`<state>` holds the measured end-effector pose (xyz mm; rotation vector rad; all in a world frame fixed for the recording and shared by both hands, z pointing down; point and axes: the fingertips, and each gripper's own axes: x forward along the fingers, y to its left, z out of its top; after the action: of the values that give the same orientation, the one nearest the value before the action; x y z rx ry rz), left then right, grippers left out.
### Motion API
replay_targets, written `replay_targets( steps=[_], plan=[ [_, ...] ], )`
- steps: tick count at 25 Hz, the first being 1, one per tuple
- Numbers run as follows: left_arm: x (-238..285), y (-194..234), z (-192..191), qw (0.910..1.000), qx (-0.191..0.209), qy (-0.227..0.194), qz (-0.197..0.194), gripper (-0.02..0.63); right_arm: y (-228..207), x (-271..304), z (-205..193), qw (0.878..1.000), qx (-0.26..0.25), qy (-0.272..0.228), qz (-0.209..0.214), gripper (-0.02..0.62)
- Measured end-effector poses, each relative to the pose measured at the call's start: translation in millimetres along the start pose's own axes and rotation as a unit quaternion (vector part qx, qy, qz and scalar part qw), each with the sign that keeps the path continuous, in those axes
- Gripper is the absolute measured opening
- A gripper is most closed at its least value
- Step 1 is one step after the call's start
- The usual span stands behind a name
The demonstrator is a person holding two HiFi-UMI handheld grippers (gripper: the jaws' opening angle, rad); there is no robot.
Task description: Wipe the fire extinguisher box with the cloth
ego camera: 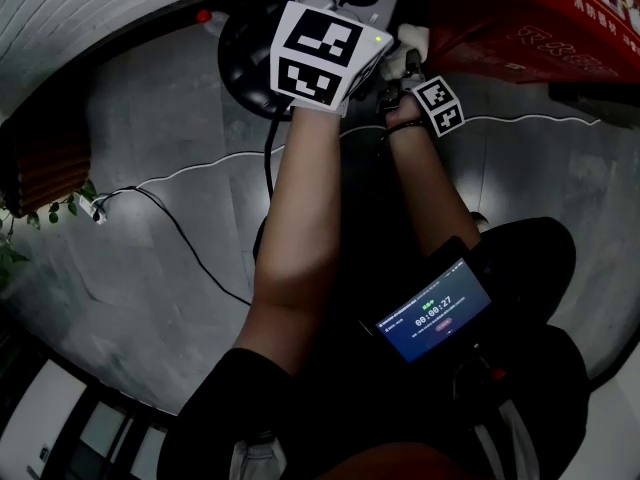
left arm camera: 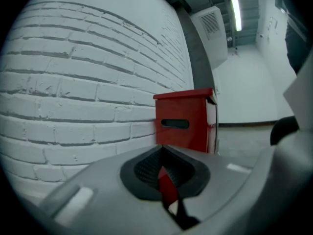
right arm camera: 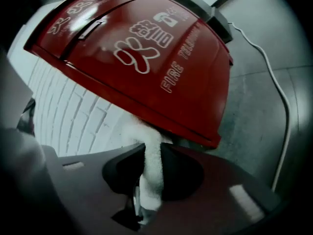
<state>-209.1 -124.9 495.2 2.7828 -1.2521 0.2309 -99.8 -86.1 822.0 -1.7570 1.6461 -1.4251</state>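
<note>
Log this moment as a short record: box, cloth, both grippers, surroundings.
box: red fire extinguisher box, beside the white brick wall
cloth: white cloth, top end against the box's near edge
right gripper: shut on the cloth
left gripper: shut, empty, pointed at the box, apart from it
floor: grey, with a white cable across it

One box (right arm camera: 146, 58), one cloth (right arm camera: 149, 163), two grippers (left gripper (left arm camera: 164, 175), right gripper (right arm camera: 148, 180)), one screen (ego camera: 435, 318) at five o'clock, one plant (ego camera: 45, 208) at nine o'clock.
</note>
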Motion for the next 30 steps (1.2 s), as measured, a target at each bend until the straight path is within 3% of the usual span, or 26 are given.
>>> replay_targets(
  steps=[4, 6, 8, 10, 14, 18, 21, 23, 26, 30],
  plan=[
    [24, -24, 0, 0.9993, -0.029, -0.009, -0.021, -0.002, 63, -34, 9, 0.991, -0.069, 0.006, 0.111, 0.081],
    [37, -33, 4, 0.9998, 0.001, -0.018, -0.004, -0.002, 92, -55, 25, 0.980, -0.124, -0.014, 0.152, 0.083],
    [45, -47, 15, 0.9974, 0.059, -0.037, 0.019, -0.002, 113, -81, 45, 0.965, -0.189, -0.043, 0.178, 0.081],
    [45, -67, 35, 0.9937, 0.083, -0.072, 0.022, -0.002, 123, -111, 71, 0.951, -0.238, -0.075, 0.184, 0.083],
    [27, -111, 71, 0.9908, 0.057, -0.123, 0.001, -0.002, 136, -171, 131, 0.927, -0.304, -0.135, 0.173, 0.083],
    [7, -133, 66, 0.9932, 0.038, -0.110, -0.005, -0.002, 159, -216, 177, 0.900, -0.359, -0.175, 0.173, 0.083],
    [2, -139, 62, 0.9946, 0.062, -0.084, -0.001, -0.002, 187, -241, 203, 0.876, -0.392, -0.190, 0.208, 0.083],
    [-4, -145, 69, 0.9933, 0.063, -0.096, 0.011, -0.002, 197, -255, 215, 0.862, -0.414, -0.178, 0.232, 0.083],
    [-16, -160, 73, 0.9941, 0.033, -0.100, 0.026, -0.002, 203, -275, 222, 0.841, -0.452, -0.137, 0.263, 0.083],
    [-19, -196, 85, 0.9949, 0.014, -0.099, 0.013, -0.002, 209, -302, 243, 0.824, -0.477, -0.106, 0.288, 0.086]
  ],
)
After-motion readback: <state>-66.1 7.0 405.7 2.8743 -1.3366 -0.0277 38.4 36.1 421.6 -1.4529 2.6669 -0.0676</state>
